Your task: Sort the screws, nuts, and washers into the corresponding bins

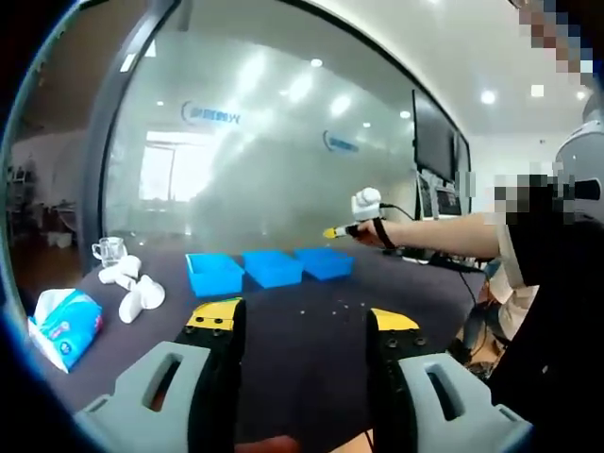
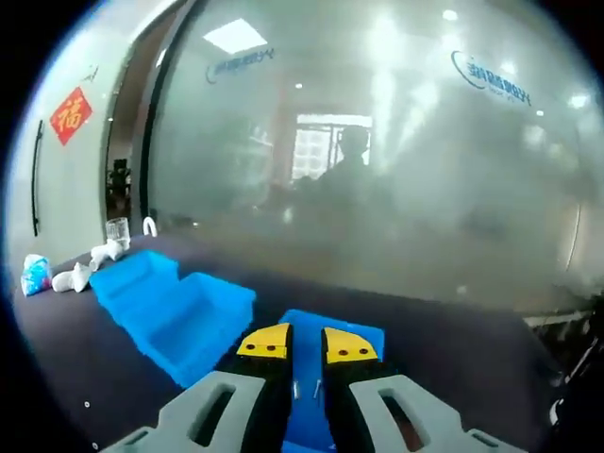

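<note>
Left gripper (image 1: 302, 326): nearest in the left gripper view, jaws wide apart with nothing between them, held over the near edge of the dark table (image 1: 311, 368).
Small hardware (image 1: 335, 304): scattered as tiny pale specks on the table just beyond the left jaws, short of the bins; screws, nuts and washers too small to tell apart.
Bins (image 1: 272, 267): three blue trays in a row across the far part of the table, seen from the left gripper view.
Right gripper (image 2: 297, 344): jaws almost together with only a narrow gap, nothing visibly gripped, poised over the rightmost bin (image 2: 363, 335); seen also in the left gripper view held out at arm's length above the right end of the row.
Left side of table: tissue pack (image 1: 64, 324) near the edge, white plastic pieces (image 1: 132, 288) beside it, clear glass cup (image 1: 109, 250) farther back.
Backdrop: frosted glass wall (image 1: 274, 142) behind the table, dark screen (image 1: 432, 137) to the right.
</note>
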{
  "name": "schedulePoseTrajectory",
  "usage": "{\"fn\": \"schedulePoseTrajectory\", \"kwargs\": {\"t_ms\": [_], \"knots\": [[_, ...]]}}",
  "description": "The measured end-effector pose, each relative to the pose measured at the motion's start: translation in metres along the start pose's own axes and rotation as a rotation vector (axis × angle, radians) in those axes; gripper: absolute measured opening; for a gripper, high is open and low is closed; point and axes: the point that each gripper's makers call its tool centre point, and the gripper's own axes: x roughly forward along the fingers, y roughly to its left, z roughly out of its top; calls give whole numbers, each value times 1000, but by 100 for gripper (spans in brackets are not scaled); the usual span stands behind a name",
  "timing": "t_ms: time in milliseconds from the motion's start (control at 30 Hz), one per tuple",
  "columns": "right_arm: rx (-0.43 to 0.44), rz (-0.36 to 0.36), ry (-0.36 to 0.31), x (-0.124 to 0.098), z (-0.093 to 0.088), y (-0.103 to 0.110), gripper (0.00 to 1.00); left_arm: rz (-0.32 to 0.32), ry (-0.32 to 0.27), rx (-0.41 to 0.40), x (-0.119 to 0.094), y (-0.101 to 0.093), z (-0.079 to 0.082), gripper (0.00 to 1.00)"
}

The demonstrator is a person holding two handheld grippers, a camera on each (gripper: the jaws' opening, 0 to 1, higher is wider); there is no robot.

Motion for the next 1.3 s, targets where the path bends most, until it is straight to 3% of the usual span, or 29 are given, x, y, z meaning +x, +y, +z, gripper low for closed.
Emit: {"fn": "schedulePoseTrajectory", "kwargs": {"t_ms": [67, 433, 600, 667, 900, 1133, 1300], "knots": [[-17, 0, 1, -4, -1, 3, 21, 2, -1, -2, 0, 1, 0, 49], [-15, 66, -69, -43, 13, 27, 23, -5, -9, 1, 1, 1, 2, 49], [-45, 86, -148, -78, 26, 35, 23, -6, -14, -1, 0, 2, 3, 49], [-19, 102, -167, -91, 26, 35, 23, -8, -17, -2, 0, 3, 4, 49], [59, 140, -224, -151, 17, 34, 24, -16, -14, -8, 5, 1, 1, 49], [90, 204, -278, -221, 1, 55, 29, -37, 0, -13, 15, -2, -4, 49], [95, 188, -269, -255, -26, 47, 31, -60, 0, -12, 22, -9, -2, 49]]}}
